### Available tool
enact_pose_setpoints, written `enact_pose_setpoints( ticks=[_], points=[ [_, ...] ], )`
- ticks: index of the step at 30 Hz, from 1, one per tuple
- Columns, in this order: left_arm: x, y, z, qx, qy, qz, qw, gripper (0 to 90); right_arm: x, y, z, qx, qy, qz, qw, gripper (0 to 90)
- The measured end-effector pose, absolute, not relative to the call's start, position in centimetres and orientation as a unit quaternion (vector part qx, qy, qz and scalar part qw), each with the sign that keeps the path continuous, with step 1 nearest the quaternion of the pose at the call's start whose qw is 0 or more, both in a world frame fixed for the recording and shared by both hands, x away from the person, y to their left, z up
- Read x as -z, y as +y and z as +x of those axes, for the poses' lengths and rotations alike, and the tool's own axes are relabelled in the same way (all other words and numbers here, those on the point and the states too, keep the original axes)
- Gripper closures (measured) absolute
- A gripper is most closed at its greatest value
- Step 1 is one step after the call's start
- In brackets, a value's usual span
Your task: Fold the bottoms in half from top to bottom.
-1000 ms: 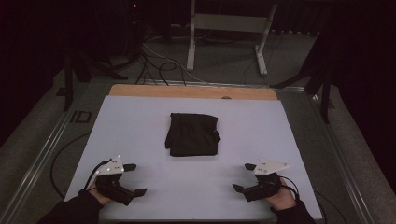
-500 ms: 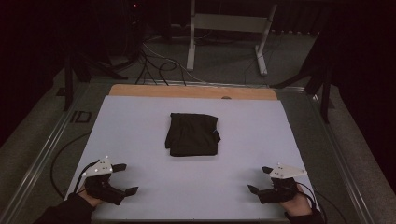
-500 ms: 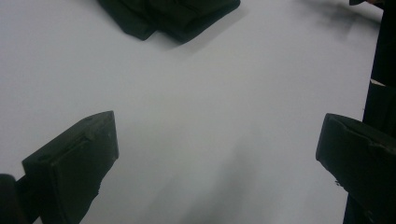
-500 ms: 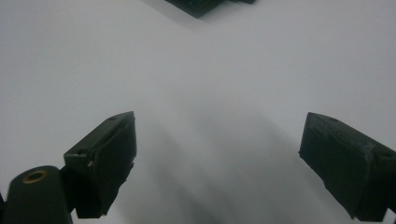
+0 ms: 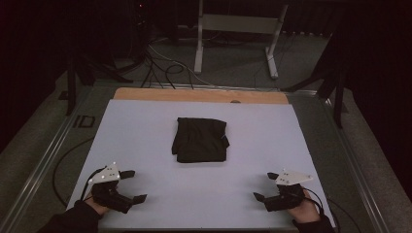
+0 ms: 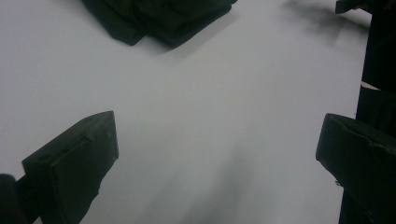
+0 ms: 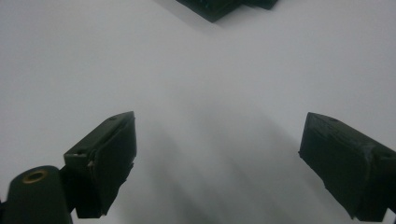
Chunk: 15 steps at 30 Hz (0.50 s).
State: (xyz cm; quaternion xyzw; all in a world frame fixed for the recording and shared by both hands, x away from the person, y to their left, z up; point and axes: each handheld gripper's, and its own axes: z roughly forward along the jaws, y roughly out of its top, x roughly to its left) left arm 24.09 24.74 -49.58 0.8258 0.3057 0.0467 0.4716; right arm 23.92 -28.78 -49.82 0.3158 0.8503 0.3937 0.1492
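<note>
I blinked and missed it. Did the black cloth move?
No. The black cloth lies at the same spot under the wooden strip, mid-table.

Both grippers low at the near edge, jaws spread.

The left gripper [image 5: 132, 186] sits at about 7 o'clock, the right gripper [image 5: 266, 187] at about 5 o'clock (each held in a hand, forearms entering from below); both seem to point inward, toward 12.
</note>
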Motion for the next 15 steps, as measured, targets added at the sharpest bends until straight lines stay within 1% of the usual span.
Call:
enact_pose_setpoints(
  ticks=[15],
  points=[
    [49.53, 24.72, 24.09, -0.046, 0.314, 0.818, 0.479, 0.0, 49.93, -28.95, 23.89, -0.386, 0.849, 0.326, 0.153, 11.1]
  ],
)
